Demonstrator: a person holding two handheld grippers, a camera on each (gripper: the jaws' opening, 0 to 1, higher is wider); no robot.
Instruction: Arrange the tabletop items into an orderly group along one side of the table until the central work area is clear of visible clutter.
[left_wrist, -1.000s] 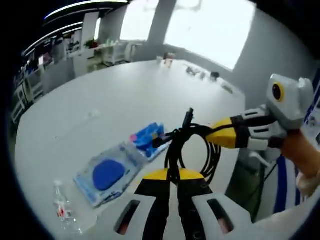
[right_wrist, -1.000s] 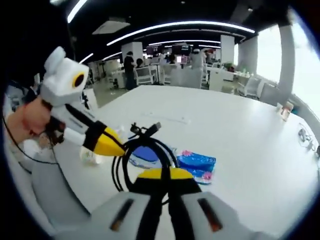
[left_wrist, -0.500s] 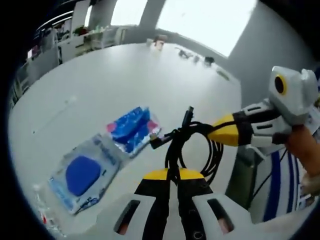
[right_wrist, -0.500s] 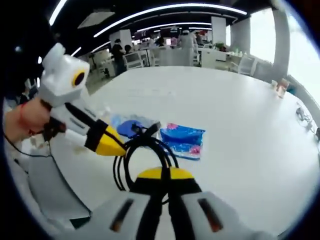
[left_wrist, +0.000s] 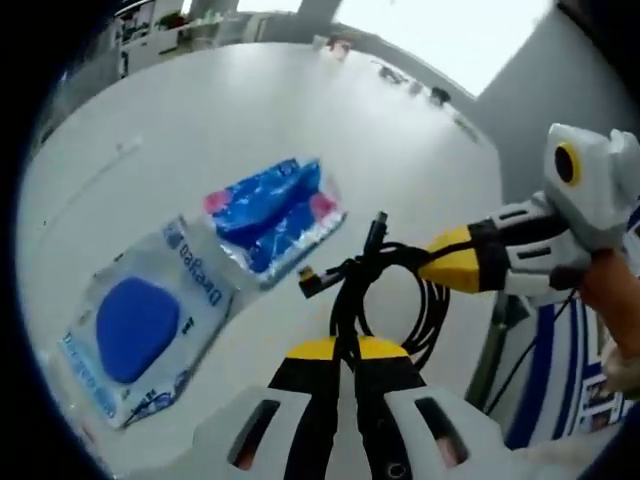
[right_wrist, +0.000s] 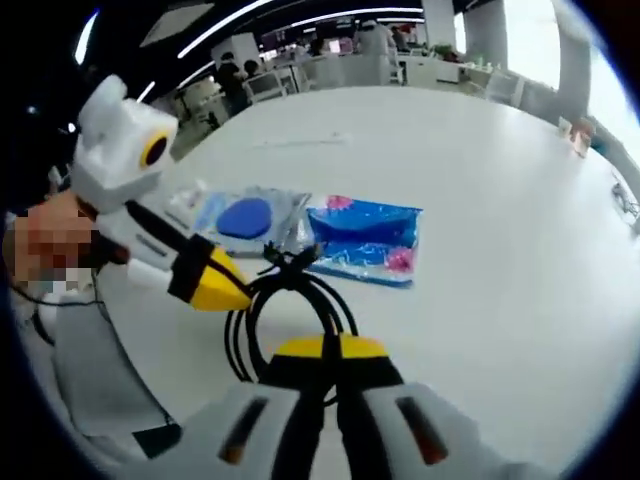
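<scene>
Above the near edge of the white counter (left_wrist: 200, 130) I have both tools on one coiled black cable (left_wrist: 395, 290). From the left gripper view, my left hand-held gripper (left_wrist: 347, 350) has its yellow-tipped jaws pressed together on the bunched strands of the coil, which rises from the tips as a loop with a plug end (left_wrist: 376, 235) sticking up and a second small connector (left_wrist: 307, 281) pointing left. My right hand-held gripper (left_wrist: 428, 268) comes in from the right side of that view, its yellow tip pinched onto the top of the same loop.

From the right gripper view the picture mirrors this: the right hand-held gripper (right_wrist: 326, 350) has its jaws closed on the cable (right_wrist: 290, 310), and the left hand-held gripper (right_wrist: 240, 292) reaches in from the left with its tip on the loop. The coil hangs between the two tools, clear of the counter (right_wrist: 500, 200).

Beyond the cable, two flat packets lie on the counter just beside each other, edges touching or slightly overlapping. One is a clear pouch with a round blue pad (left_wrist: 135, 325) (right_wrist: 245, 217); the other is a blue packet with pink corners (left_wrist: 272, 215) (right_wrist: 365, 236). A few small items (left_wrist: 420, 85) sit far off at the counter's distant edge, too small for me to identify.
</scene>
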